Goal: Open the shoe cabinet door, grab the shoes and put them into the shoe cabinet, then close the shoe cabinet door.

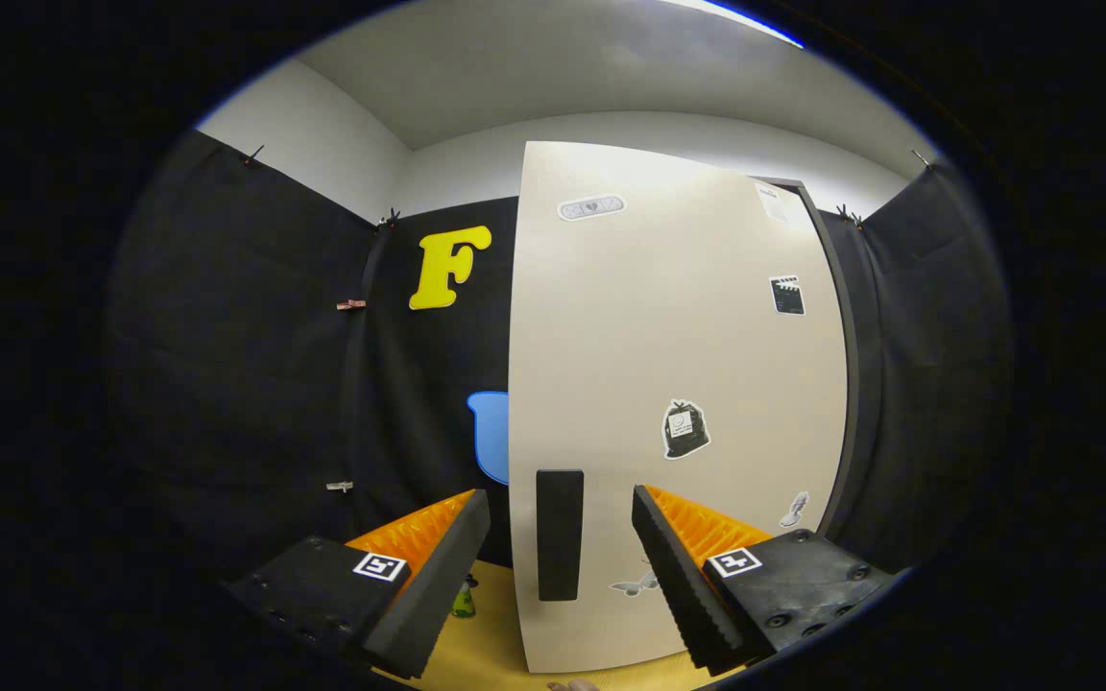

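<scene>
1. Shoe cabinet door (678,384) — a tall, flat, cream-coloured panel filling the centre and right of the frame; its long axis runs vertically, from near the ceiling line down to the yellow floor (476,653). Its smooth, matte face is turned toward the camera.
2. Door edges — the left edge stands free against the black cloth wall (255,384); the right edge meets a dark frame strip (846,384) in the right of the frame. Whether the door is fully shut or slightly ajar cannot be told.
3. Handle (560,534) — a black, upright rectangular bar, matte, set near the door's left edge in the lower centre of the frame; its long axis is vertical, parallel to the door's.
4. Stickers — several small decals dot the panel: an oval one (591,207) at the top, a dark square one (787,295) at upper right, a bag-shaped one (685,429) at mid-height, and pale ones lower down.
5. Gripper (561,557) — its two fingers rise from the lower frame, spread well apart, gripping nothing; ridged pads face inward. The handle appears between the fingertips, just beyond them; contact cannot be judged.
6. Small green object (463,601) — on the floor by the left finger, partly hidden.
</scene>
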`<state>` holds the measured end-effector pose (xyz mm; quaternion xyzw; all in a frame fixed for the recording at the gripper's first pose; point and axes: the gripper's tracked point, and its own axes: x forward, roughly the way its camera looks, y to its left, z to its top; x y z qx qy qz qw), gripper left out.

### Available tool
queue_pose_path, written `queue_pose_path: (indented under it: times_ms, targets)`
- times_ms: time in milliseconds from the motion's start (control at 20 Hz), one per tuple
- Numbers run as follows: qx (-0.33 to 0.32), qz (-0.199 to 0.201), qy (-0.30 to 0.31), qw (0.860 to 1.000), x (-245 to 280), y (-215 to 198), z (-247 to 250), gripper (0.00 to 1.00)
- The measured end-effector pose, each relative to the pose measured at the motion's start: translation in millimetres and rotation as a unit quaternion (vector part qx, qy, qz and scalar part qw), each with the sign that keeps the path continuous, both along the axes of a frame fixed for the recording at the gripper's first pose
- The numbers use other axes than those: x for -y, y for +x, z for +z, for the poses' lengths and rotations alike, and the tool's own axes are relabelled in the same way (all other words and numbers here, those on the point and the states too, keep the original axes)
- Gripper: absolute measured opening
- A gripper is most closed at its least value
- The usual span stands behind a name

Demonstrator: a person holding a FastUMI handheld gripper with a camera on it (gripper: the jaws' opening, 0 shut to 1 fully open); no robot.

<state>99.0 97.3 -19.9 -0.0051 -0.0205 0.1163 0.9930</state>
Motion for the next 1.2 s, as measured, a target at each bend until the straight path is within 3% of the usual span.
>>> queue_pose_path:
  times_ms: [200,1200]
  targets:
    - [0.019,-0.041,-0.022,0.999,11.0,-7.4,4.9,0.97]
    - [0.009,-0.076,-0.012,0.997,40.6,-1.1,9.2,0.97]
